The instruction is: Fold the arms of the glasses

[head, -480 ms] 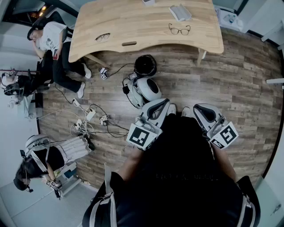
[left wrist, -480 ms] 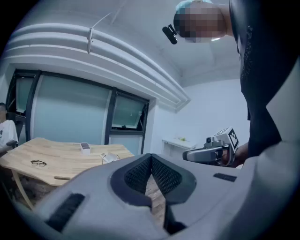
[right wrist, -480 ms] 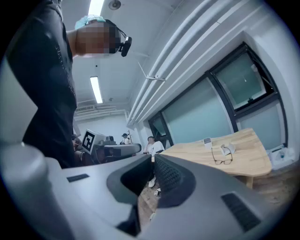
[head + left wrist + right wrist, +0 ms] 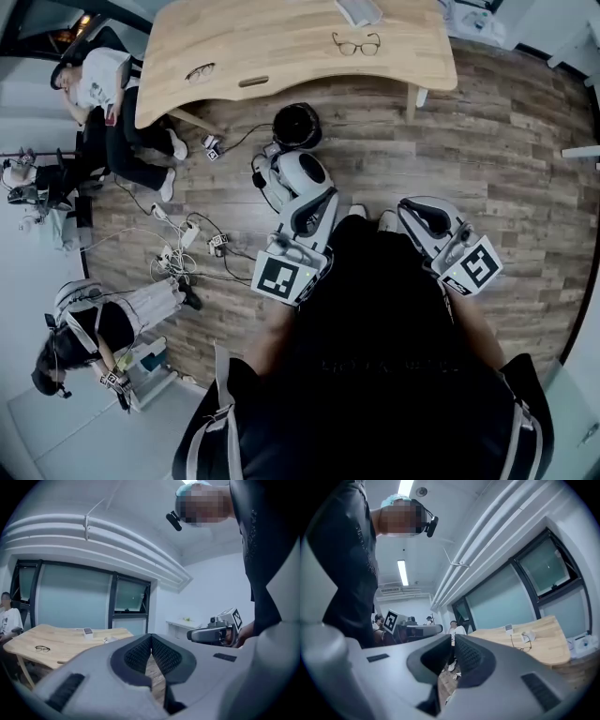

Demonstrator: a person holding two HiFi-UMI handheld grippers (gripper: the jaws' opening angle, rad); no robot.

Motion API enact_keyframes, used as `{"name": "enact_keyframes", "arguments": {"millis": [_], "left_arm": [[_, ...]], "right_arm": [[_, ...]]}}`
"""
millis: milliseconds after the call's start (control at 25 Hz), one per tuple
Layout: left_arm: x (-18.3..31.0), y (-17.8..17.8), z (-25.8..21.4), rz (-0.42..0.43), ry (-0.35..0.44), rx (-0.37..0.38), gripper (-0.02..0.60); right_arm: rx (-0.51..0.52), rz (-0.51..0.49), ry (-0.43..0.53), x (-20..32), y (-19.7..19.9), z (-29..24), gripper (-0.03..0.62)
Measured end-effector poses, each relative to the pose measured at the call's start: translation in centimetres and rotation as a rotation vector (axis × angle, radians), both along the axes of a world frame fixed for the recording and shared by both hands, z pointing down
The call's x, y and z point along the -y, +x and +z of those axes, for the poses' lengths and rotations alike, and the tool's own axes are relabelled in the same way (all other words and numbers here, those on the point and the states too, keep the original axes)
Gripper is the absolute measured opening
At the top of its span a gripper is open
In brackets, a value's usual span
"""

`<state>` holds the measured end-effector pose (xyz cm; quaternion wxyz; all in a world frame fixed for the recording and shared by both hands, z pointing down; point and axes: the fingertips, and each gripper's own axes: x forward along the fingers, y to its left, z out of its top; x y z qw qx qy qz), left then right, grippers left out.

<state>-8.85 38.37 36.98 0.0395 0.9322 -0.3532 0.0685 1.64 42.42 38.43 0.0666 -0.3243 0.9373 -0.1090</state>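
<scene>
A wooden table (image 4: 281, 37) stands far ahead of me. Black-framed glasses (image 4: 355, 43) lie on its right part, and a second pair (image 4: 200, 71) lies toward its left end. My left gripper (image 4: 322, 199) and right gripper (image 4: 413, 210) hang over the floor, close to my body and well short of the table. Both are shut with nothing between the jaws. The left gripper view shows its pads (image 4: 140, 653) pressed together, with one pair of glasses (image 4: 42, 648) small on the table. The right gripper view shows the other pair of glasses (image 4: 524, 639) beyond its shut jaws.
A black round bin (image 4: 296, 125) and a white rounded device (image 4: 298, 175) sit on the wood floor between me and the table. Cables and a power strip (image 4: 187, 246) trail at left. A person (image 4: 108, 89) sits by the table's left end; another (image 4: 103, 328) is at lower left. A grey case (image 4: 357, 9) lies on the table.
Both grippers have shifted a little left and up in the head view, and the table has slid toward the top edge. Both stay shut.
</scene>
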Motion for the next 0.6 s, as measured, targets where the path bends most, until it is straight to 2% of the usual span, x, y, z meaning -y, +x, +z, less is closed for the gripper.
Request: {"name": "enact_keyframes", "arguments": {"millis": [360,600], "left_arm": [[-0.4,1.8,0.6,-0.017,-0.011,-0.019,0.018],[0.6,3.2,1.0,0.015,0.006,0.002,0.018]], "right_arm": [[0.053,-0.008,-0.036,-0.9,3.0,0.8,0.038],[0.055,-0.019,-0.027,0.1,3.4,0.9,0.038]]}}
